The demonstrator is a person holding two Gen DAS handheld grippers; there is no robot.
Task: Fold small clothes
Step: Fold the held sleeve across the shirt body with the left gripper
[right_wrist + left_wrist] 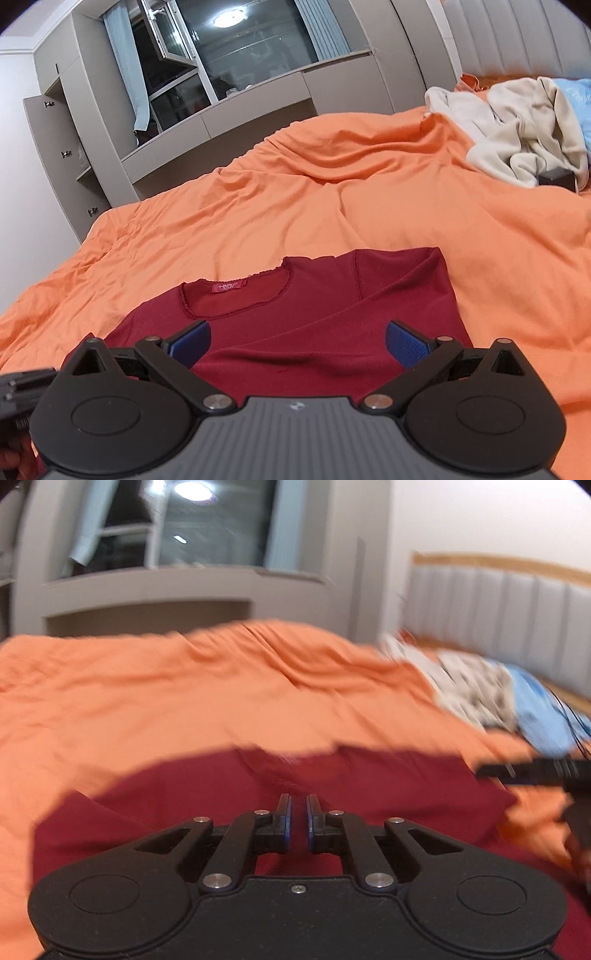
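1. Leftmost, in the right wrist view, a blurred black piece of the other tool shows at the frame edge just beside the dark red knit long-sleeved top [295,325], which lies flat on the rumpled orange bedsheet [258,206], neckline away from the camera; if that tool sweeps low, I judge it could drag the near hem and undo the flat lay.
2. Centrally, the left gripper [298,821] has its jaws drawn nearly together with nothing visibly between the blue pads; its view is smeared, so a hurried pinch could catch sheet as well as top, and both would lift as one.
3. Next, the right gripper [297,345] hovers over the top's lower body with jaws spread wide and empty; one sleeve looks folded across the chest, and a grab through both layers could shift that fold.
4. Further right, the top's far shoulder sits near a ridge in the sheet; folding over it may leave a crooked crease.
5. Rightmost, a heap of cream and pale blue clothes [524,122] lies well apart near the grey padded headboard [498,613]; little risk there.
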